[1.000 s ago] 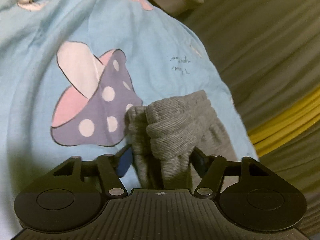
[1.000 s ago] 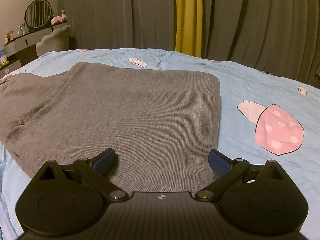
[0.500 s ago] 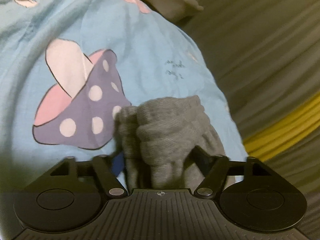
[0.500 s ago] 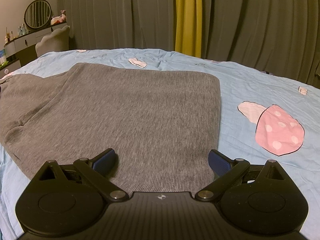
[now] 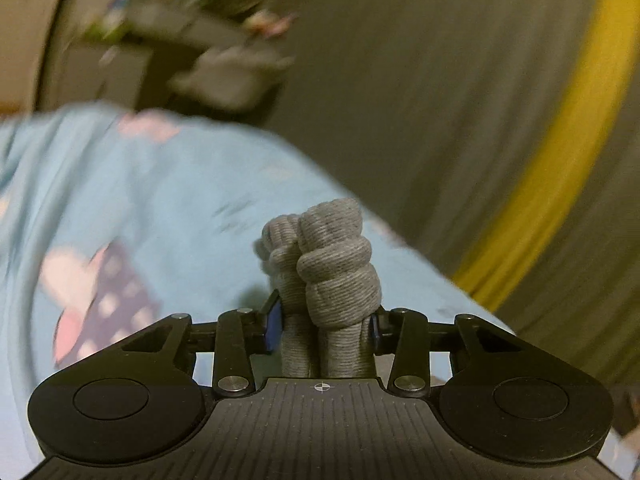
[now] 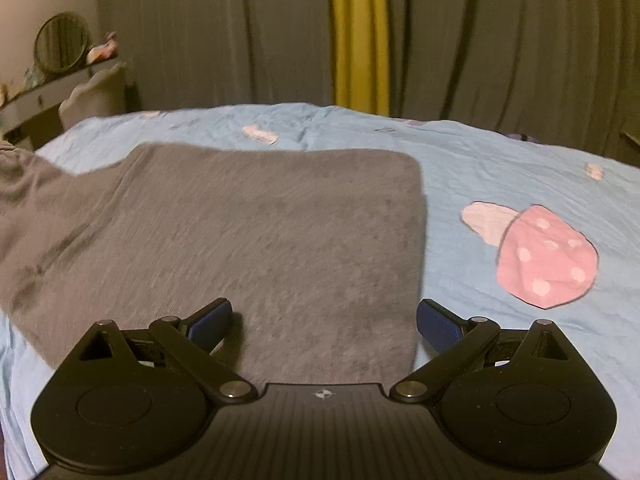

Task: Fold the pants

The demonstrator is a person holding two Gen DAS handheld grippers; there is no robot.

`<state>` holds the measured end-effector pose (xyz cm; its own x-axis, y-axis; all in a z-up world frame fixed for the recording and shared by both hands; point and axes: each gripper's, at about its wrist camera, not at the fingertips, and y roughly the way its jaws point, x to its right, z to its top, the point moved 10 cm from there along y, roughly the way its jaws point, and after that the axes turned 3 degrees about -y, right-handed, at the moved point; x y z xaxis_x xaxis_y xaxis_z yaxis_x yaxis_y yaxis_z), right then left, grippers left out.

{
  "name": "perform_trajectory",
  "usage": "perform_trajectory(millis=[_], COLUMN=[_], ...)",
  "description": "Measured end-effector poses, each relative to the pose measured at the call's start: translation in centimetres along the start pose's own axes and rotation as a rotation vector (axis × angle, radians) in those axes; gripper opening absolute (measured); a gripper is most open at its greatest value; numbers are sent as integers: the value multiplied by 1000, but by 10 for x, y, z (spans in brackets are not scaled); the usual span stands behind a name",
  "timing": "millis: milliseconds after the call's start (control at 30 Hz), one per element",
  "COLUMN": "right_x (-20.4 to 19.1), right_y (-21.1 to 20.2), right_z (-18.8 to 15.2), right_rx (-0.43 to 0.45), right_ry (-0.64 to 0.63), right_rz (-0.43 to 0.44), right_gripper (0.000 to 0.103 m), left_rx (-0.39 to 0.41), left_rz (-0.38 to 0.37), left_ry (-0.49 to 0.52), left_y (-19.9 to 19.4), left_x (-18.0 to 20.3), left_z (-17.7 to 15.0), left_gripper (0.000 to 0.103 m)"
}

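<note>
My left hand-held gripper (image 5: 324, 326) is closing on a bunched end of the grey pants (image 5: 328, 276). The ribbed cloth stands up between the 2 blue pads (image 5: 274, 322) in 2 thick rolls, and the pads press on it from both sides. The bunch rises above the fingers, over the blue bed sheet (image 5: 160, 200). That view is blurred, so the sheet's mushroom print (image 5: 100, 296) and the furniture beyond the bed show only as smears. A grey curtain (image 5: 420, 80) with a yellow strip (image 5: 560, 160) fills the right side.

My right hand-held gripper (image 6: 324, 320) has its jaws spread wide and grips nothing. It points down at the main part of the pants (image 6: 260, 240), which lie flat on the bed as a broad grey panel. The panel's right edge runs straight, just inside my right pad (image 6: 438, 326). My left pad (image 6: 210, 320) sits over the cloth; I cannot tell whether either pad touches it. At the far left the cloth slopes up off the sheet (image 6: 500, 160).

A pink mushroom print (image 6: 540, 256) lies on the sheet to the right of the pants, apart from them. Behind the bed hang the grey curtain (image 6: 200, 40) and yellow strip (image 6: 360, 40). A round mirror (image 6: 60, 42) stands on a dresser at the far left.
</note>
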<state>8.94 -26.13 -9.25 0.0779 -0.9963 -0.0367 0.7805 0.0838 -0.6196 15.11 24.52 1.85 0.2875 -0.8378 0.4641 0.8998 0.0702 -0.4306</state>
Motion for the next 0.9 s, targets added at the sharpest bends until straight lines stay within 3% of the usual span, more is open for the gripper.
perform_trajectory(millis=[133,233,367,433,567,600,667,733,800,900], right_x=[15,27,39,44,52,55,58,60,59,51], right_y=[-7,-11,-16,-19,-22,-23,-23,-25,-26,-27], right_z=[8,12,15,17,19,18,17,19,23,25], right_rx=[38,58,82,99,120,125,128,142,154,149], right_ry=[94,162,230,262,314,324,349,394,433,487], right_rz=[-6,-5,-3,8,27,30,47,87,143,232], right_gripper=[99,99,99,99,99,99,99,99,99,99], left_rx=[84,109,43,-70,-381,-416,-356,-363,-392,-355], left_rz=[-140,-259,-398,-437,-348,-319,-312,-345,-365,-294], left_ry=[223,381,563,625,767,826,947,937,801,602], left_y=[-39,-63,-76,-69,-33,-30,-40,-51,-56,-56], left_x=[96,169,244,269,273,268,263,258,246,216], left_z=[-8,-40,-122,-182,-297,-316,-325,-314,-290,-243], left_gripper=[43,43,43,44,45,48,59,84,94,96])
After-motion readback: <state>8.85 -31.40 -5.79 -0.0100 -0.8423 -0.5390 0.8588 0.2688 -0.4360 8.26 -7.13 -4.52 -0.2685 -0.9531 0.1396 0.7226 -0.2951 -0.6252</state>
